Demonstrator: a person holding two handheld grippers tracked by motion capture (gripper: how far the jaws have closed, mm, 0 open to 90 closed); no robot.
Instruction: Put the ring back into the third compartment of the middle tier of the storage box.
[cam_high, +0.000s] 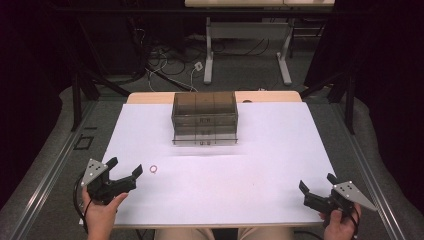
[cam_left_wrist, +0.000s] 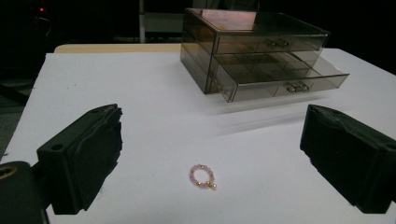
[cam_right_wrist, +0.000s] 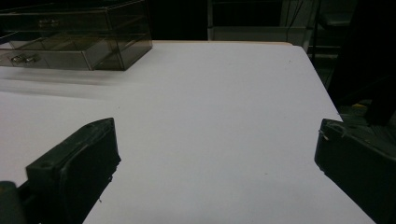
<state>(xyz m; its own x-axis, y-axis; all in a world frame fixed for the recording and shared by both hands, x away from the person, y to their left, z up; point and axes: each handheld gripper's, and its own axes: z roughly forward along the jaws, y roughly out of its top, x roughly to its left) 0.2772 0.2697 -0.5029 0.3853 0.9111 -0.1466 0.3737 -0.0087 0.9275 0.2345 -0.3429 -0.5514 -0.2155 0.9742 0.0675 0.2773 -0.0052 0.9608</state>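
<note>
A small pink beaded ring (cam_high: 154, 169) lies on the white table, left of centre. In the left gripper view the ring (cam_left_wrist: 203, 176) sits on the table between and a little ahead of the two wide-apart jaws. My left gripper (cam_high: 124, 168) is open near the table's front left, just left of the ring, touching nothing. A smoky see-through drawer box (cam_high: 204, 117) stands at the back middle, with its lower drawer (cam_left_wrist: 280, 77) pulled partway out. My right gripper (cam_high: 317, 185) is open at the front right corner with nothing between its jaws.
The white table top (cam_high: 260, 165) ends close in front of both hands. Its right edge (cam_right_wrist: 322, 84) runs near the right gripper. Beyond the far edge are desk legs and cables on the floor (cam_high: 210, 65).
</note>
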